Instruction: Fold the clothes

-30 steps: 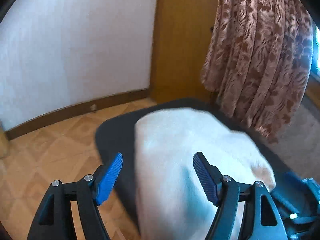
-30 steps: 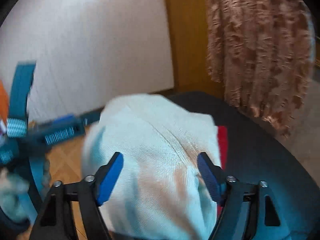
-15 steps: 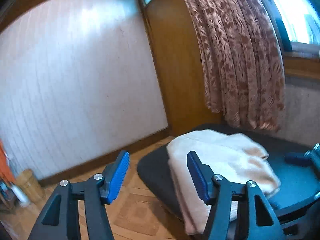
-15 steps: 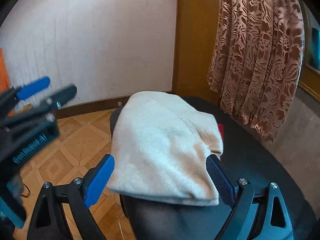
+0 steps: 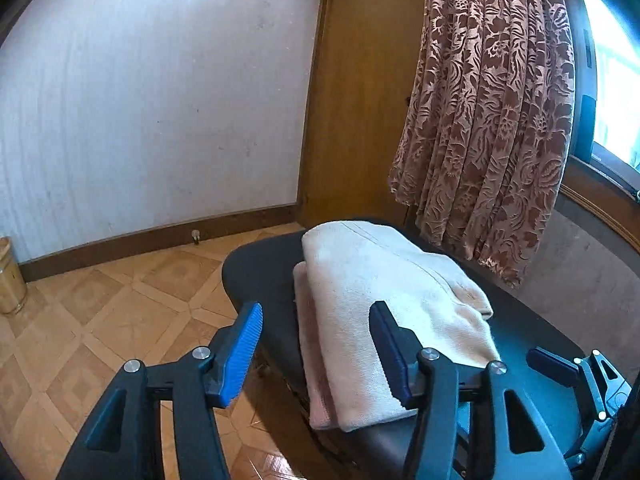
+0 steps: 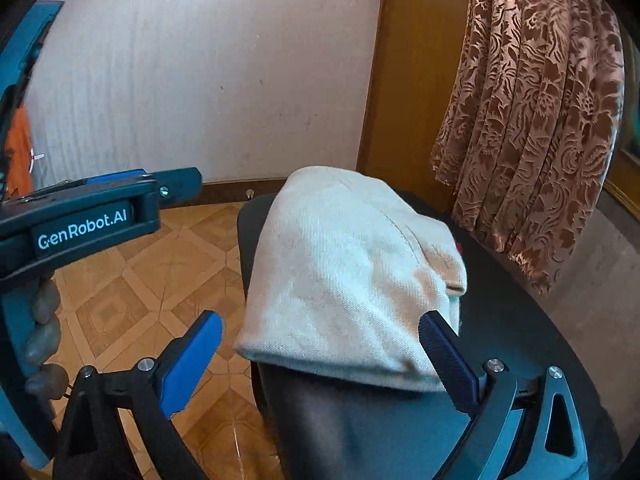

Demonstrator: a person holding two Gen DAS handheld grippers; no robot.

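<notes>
On the black table's (image 5: 256,268) near-left edge the folded cream garment (image 5: 384,300) lies released, fold looks done; left gripper (image 5: 316,354) closing on nothing, right gripper (image 6: 320,364) opening wide, empty, so next comes fetching another piece.

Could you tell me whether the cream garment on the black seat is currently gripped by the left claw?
No; the folded cream garment lies free on the black seat, and the left claw has nothing between its pads.
</notes>
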